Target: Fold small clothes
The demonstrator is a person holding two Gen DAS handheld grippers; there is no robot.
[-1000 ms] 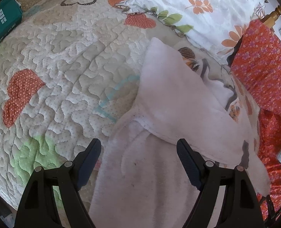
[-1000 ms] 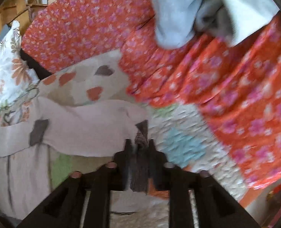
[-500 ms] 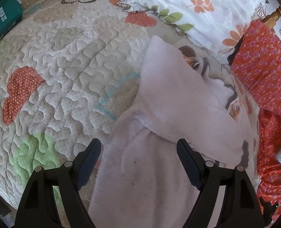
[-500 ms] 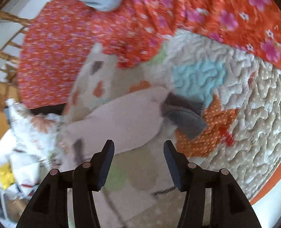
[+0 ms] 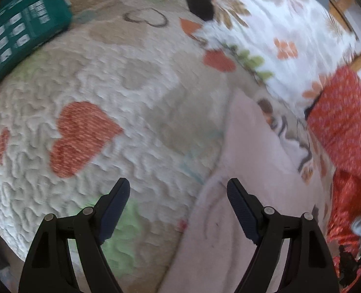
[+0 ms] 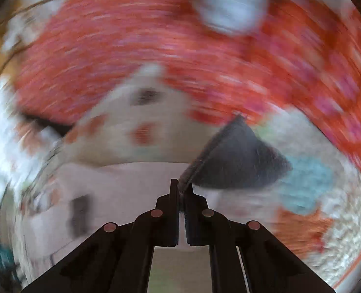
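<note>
Left gripper (image 5: 178,195) hangs over the quilt (image 5: 102,78) with its jaws wide apart, nothing between them. Its right finger sits above the edge of the pale pink garment (image 5: 248,161), its left finger (image 5: 114,202) over bare quilt near a green patch. The garment lies spread on the quilt, running from the bottom of the left view up toward the floral pillow (image 5: 278,24), with a folded flap across its upper part. A red heart patch (image 5: 80,134) sits well to the left of it, and a teal box (image 5: 22,29) is at the far top left corner. Red floral cloth (image 5: 341,122) lies along the garment's right side.

Over to the right gripper (image 6: 180,190): jaws pressed together, pinching the dark grey cuff (image 6: 239,163) of the garment, which fans out up and to the right from the fingertips. The pale body of the garment (image 6: 122,195) stretches out to the left below it. The right view is heavily blurred. Red cloth (image 6: 156,44) fills the top, a blue-grey bundle (image 6: 229,2) sits on it near the top edge, and a light blue patch (image 6: 307,183) of quilt shows just right of the cuff
</note>
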